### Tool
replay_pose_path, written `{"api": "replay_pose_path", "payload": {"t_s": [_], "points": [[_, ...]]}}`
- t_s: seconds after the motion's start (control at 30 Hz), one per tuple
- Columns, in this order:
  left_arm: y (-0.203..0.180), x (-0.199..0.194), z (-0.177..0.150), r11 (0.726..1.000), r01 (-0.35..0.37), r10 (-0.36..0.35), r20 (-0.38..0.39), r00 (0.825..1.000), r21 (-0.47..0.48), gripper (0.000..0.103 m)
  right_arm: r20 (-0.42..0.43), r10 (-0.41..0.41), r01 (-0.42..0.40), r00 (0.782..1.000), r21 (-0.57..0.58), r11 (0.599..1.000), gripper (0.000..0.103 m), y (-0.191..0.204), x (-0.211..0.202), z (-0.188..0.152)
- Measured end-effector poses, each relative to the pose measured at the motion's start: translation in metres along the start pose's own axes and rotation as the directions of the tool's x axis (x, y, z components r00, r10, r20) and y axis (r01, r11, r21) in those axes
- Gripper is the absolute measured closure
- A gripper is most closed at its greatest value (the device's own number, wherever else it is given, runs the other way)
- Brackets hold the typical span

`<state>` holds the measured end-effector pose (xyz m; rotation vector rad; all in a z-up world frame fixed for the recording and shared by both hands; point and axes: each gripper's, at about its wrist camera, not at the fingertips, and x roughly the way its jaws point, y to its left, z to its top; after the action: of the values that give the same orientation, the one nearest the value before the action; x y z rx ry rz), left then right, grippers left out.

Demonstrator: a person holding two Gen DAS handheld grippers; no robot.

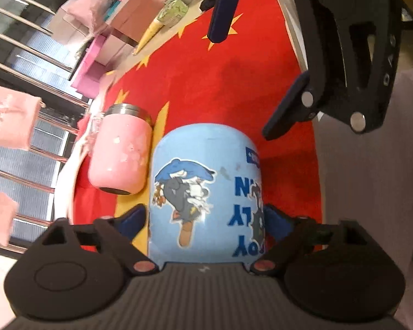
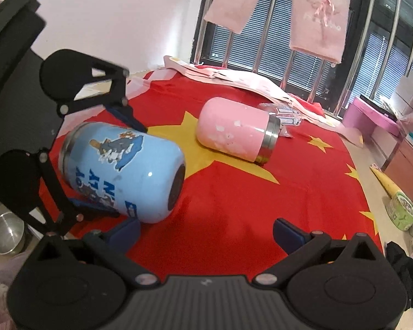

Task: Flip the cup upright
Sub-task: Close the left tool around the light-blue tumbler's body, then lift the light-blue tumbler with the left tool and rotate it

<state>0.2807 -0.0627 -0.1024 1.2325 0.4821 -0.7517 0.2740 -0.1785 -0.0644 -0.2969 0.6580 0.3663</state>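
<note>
The left gripper [image 1: 206,220] clasps the light-blue cartoon-printed metal cup [image 1: 206,198] lying sideways on the red star-patterned cloth [image 1: 220,82]; the right gripper [image 2: 206,231] hovers spread wide, gripping nothing.

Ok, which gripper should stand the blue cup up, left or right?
Left. The left gripper already has its fingers on both sides of the blue cup, which lies on its side. The right gripper is open and holds nothing.
</note>
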Motion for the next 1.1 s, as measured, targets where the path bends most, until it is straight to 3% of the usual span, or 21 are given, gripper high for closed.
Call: {"api": "replay_pose_path", "payload": {"t_s": [0.17, 0.27, 0.33, 0.37, 0.5, 0.63, 0.77, 0.97, 1.1], "points": [[0.011, -0.027, -0.016, 0.988, -0.004, 0.009, 0.028, 1.0, -0.154, 0.0, 0.008, 0.026, -0.025, 1.0, -0.067, 0.997, 0.0, 0.004, -0.005, 0.005], [0.02, -0.045, -0.029, 0.947, -0.047, 0.055, 0.016, 0.998, -0.318, 0.0, 0.007, 0.056, -0.054, 0.998, -0.175, 0.983, 0.0, 0.009, -0.007, 0.015], [0.029, -0.055, -0.037, 0.883, -0.052, 0.056, -0.006, 0.998, -0.467, 0.0, 0.004, 0.079, -0.075, 0.997, -0.262, 0.962, 0.0, 0.014, -0.008, 0.024], [0.032, -0.06, -0.043, 0.837, -0.047, 0.048, -0.013, 0.999, -0.546, 0.0, -0.001, 0.095, -0.09, 0.996, -0.31, 0.946, 0.0, 0.018, -0.007, 0.03], [0.029, -0.077, -0.06, 0.676, -0.041, 0.04, -0.019, 0.999, -0.736, 0.0, -0.058, 0.153, -0.161, 0.986, -0.522, 0.837, 0.0, 0.036, 0.0, 0.052], [0.021, -0.082, -0.071, 0.58, -0.095, 0.066, -0.07, 0.995, -0.809, 0.0, -0.135, 0.165, -0.212, 0.977, -0.672, 0.71, 0.0, 0.056, 0.016, 0.073], [0.02, -0.086, -0.08, 0.485, -0.097, 0.071, -0.072, 0.995, -0.869, 0.0, -0.205, 0.161, -0.261, 0.965, -0.736, 0.624, 0.0, 0.075, 0.036, 0.094], [0.019, -0.084, -0.089, 0.462, -0.078, 0.065, -0.054, 0.996, -0.884, 0.0, -0.297, 0.143, -0.327, 0.944, -0.782, 0.53, 0.0, 0.099, 0.059, 0.1], [0.017, -0.078, -0.095, 0.458, -0.081, 0.059, -0.06, 0.996, -0.886, 0.0, -0.363, 0.135, -0.378, 0.922, -0.765, 0.522, 0.003, 0.107, 0.074, 0.099]]}}
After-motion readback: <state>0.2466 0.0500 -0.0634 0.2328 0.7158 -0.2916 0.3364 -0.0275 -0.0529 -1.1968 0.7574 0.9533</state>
